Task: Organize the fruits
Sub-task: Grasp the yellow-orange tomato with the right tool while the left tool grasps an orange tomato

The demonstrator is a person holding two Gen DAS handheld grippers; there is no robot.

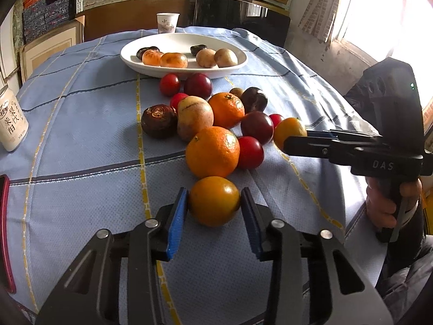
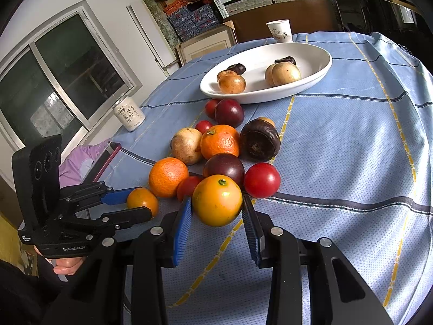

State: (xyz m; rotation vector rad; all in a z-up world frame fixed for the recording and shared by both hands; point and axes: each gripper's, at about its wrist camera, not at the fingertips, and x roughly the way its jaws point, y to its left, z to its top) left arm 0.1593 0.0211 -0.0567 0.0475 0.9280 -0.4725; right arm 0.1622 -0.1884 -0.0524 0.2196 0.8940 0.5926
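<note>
A pile of fruit lies on the blue tablecloth in front of a white oval plate (image 1: 238, 63) (image 2: 322, 73) that holds several fruits. My left gripper (image 1: 213, 203) is shut on a yellow-orange tomato (image 1: 213, 201), pads touching both sides; the right wrist view shows this too (image 2: 142, 201). My right gripper (image 2: 216, 205) is shut on another yellow-orange tomato (image 2: 217, 200), seen from the left wrist (image 1: 288, 132) at the pile's right edge. Two oranges (image 1: 212, 151) (image 1: 227, 109), red tomatoes (image 1: 250, 152), dark plums (image 1: 257, 126) and a brown pear (image 1: 194, 117) lie between.
A white can (image 1: 12, 122) (image 2: 129, 114) stands at the table's left. A paper cup (image 1: 167, 22) (image 2: 280, 31) stands behind the plate. A red-edged phone (image 1: 5, 233) (image 2: 108, 157) lies at the left edge. Shelves and a chair are behind the table.
</note>
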